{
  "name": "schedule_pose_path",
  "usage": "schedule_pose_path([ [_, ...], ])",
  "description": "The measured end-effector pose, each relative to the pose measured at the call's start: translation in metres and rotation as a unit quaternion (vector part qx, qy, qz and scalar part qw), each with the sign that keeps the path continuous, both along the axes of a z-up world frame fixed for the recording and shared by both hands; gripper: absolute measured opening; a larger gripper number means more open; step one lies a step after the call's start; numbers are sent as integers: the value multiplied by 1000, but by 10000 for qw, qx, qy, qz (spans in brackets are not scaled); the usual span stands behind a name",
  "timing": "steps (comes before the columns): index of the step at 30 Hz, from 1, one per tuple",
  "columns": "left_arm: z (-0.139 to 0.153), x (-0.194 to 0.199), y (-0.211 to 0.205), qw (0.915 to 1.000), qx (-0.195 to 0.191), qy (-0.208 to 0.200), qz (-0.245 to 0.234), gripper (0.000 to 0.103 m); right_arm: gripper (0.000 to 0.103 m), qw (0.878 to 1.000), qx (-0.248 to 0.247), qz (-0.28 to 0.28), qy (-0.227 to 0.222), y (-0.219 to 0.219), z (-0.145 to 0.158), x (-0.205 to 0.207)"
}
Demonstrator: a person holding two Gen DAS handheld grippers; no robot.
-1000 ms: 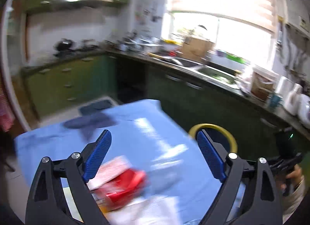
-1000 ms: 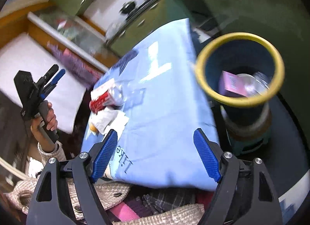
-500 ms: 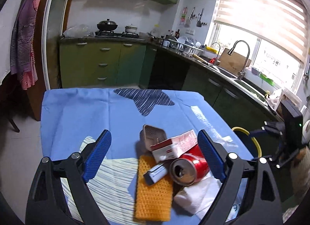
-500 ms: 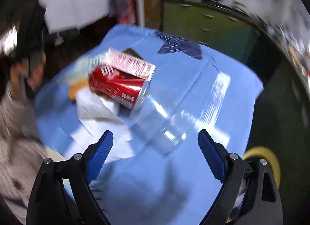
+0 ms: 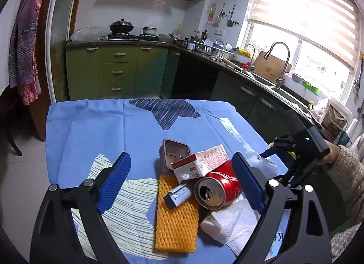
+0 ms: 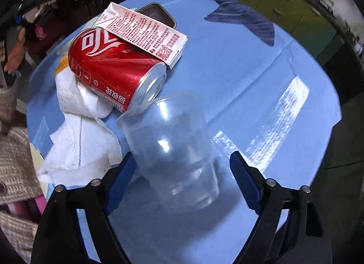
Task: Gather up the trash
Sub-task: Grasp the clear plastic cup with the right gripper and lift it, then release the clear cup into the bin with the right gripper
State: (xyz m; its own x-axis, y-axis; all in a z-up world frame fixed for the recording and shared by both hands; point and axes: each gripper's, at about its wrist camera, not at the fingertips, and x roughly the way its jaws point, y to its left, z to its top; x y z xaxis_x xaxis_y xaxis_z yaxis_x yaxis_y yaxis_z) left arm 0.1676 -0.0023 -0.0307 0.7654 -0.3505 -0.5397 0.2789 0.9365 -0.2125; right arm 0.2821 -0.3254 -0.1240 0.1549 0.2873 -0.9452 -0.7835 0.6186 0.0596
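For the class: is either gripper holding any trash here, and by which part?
Nothing is held. The clear plastic cup lies between the closing right gripper fingers, ungripped.

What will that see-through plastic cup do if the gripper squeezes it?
The clear cup looks thin-walled, so it would probably dent or crumple. It lies on its side, so a nudge might roll it. It looks empty, likely very light between the closing right gripper jaws.

Right tongs (image 6: 182,182) reached clear cup (image 6: 175,150) — closing.
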Motion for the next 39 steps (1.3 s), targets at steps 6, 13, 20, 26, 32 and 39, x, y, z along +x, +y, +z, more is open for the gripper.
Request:
schedule_pose_path([
  [6,3,-5,-4,10000,51,-47,-63,86,64,9976,492,-380,301,-13,-7,3],
  [13,9,-15,-4,9999,76,-118,-61,86,63,9890,1039,-1011,303,-47,4,-9],
  [20,13,-20,-5,9998,65,-161,-77,86,63,9664,1240,-2241,-207,-134,40,-23],
  [26,11,-17,-9,9999,11,-99,-115,86,63,9256,557,-3728,-341,-231,18,-14],
  [32,11,-17,-18,9997,75,-87,-216,86,63,9024,128,-4304,-146,-264,-24,4],
  [39,14,-19,-30,9987,251,-42,-442,86,91,8852,108,-4650,-96,-279,-45,18],
])
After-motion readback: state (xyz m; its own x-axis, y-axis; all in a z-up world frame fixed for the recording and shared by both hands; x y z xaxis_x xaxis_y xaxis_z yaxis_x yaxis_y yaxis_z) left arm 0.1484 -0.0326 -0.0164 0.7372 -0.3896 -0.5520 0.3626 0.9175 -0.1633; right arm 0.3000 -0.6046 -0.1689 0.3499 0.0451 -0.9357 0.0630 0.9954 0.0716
